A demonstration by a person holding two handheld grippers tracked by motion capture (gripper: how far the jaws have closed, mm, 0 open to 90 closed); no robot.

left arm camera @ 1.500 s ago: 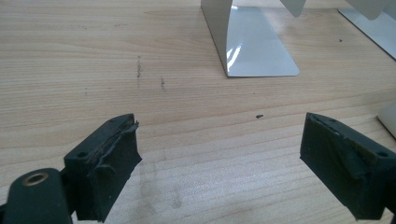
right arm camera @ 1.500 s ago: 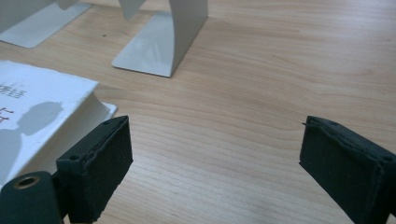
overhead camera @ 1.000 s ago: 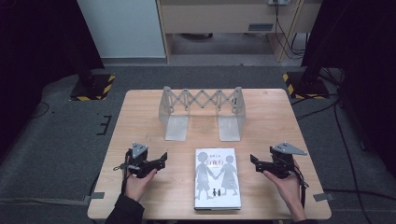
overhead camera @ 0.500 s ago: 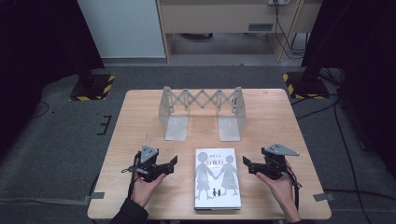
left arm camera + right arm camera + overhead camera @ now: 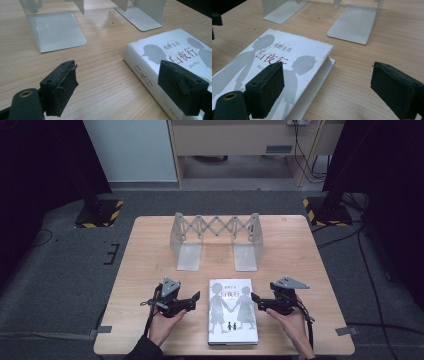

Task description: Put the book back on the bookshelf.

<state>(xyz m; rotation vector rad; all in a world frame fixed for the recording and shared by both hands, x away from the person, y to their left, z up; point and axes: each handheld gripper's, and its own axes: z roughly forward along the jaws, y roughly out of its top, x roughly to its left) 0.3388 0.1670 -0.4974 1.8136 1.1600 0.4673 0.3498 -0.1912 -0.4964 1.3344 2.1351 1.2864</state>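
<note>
Two tools, wide apart — left tool, right tool — flank the book.

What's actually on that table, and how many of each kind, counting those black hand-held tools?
Book: 1
Expandable metal book rack: 1
Hand-held tools, left tool and right tool: 2
Total: 4

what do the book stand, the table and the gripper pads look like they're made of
Book stand: likely thin sheet metal, matte grey, with flat bent feet and a soft sheen. Table: light wood or wood-look laminate, grain lines visible. Gripper pads: black rubber or foam, matte, with frayed edges.
</note>
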